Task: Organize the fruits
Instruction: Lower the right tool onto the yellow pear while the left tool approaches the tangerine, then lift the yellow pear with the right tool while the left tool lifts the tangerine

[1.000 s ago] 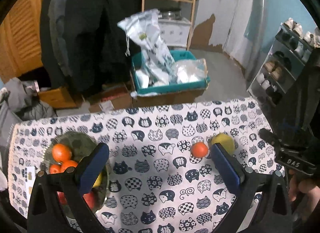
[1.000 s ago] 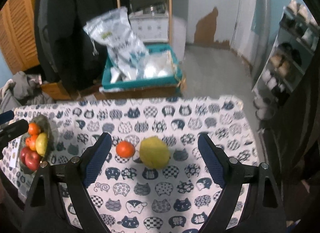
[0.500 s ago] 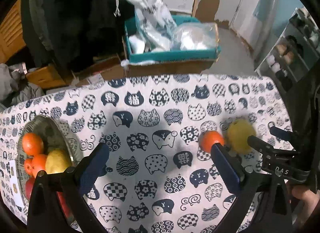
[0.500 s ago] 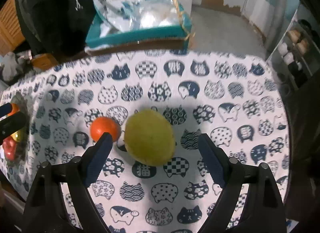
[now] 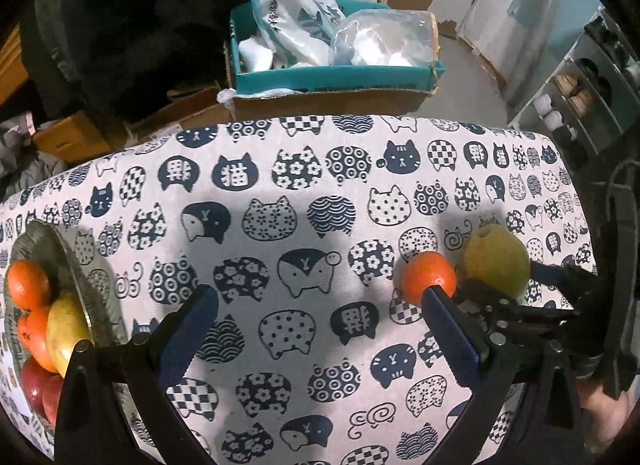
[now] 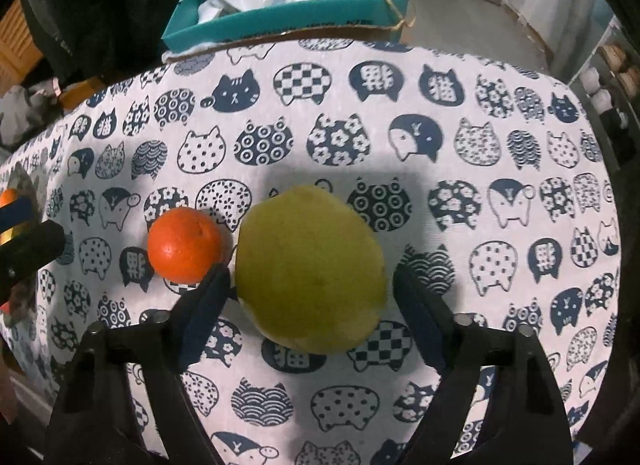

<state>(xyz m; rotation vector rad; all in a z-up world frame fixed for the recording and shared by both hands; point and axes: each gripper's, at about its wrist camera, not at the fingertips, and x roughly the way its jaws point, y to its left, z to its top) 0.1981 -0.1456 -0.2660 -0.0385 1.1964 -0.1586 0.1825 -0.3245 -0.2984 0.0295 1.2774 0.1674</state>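
- On the cat-print tablecloth [image 6: 500, 77], R-wrist view: right gripper [image 6: 310, 293] is pointing steeply down over the yellow-green fruit [image 6: 310, 269], jaws closing w/ the fruit between them. Pads look just off the skin, no squeeze showing yet.
- Small orange [image 6: 185, 243] is sitting at 9 o'clock of the big fruit, touching or nearly; can't tell which. Left pad tip of the right gripper is sitting in the gap between the two.
- L-wrist view: left gripper [image 5: 316, 329] is hanging spread wide over bare cloth, nothing between the pads. Bowl [image 5: 44, 233] is sitting at its 9 o'clock, already holding oranges, a yellowish fruit, red ones.
- From that view the two loose fruits are at 3 o'clock, well apart from the bowl.
- Step, judging: pick of the big fruit is in progress, grasp not complete.
- Next move calls for: finishing the close evenly on both flanks w/o nudging the orange, lifting straight, carrying across to the bowl side. Round skin = could slip or roll if gripped off-center. Orange is then left to pick.
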